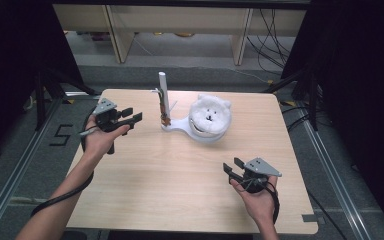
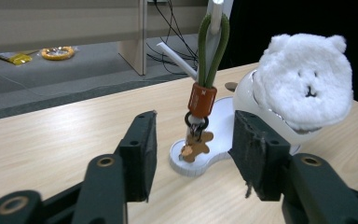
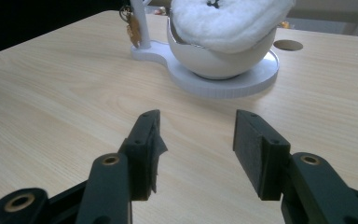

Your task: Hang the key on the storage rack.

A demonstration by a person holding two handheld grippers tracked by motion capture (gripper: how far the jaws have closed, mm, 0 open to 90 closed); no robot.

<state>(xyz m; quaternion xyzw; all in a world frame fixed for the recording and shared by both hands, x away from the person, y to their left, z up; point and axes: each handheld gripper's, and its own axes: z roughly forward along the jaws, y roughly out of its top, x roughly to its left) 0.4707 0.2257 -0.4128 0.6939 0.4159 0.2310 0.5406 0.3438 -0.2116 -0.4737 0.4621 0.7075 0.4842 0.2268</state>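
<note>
A white stand sits at the far middle of the wooden table, with an upright post and a round bowl. A fluffy white bear face rests on the bowl. A keychain with a green loop, an orange collar and a gingerbread charm hangs on the post. My left gripper is open, left of the post, with nothing between its jaws. In the left gripper view the gripper points at the keychain and the bear face. My right gripper is open and empty at the near right; in the right gripper view the gripper faces the stand.
The table has rounded corners and a small round hole behind the stand. Beyond its far edge are shelf legs and floor cables. A yellow object lies on the floor.
</note>
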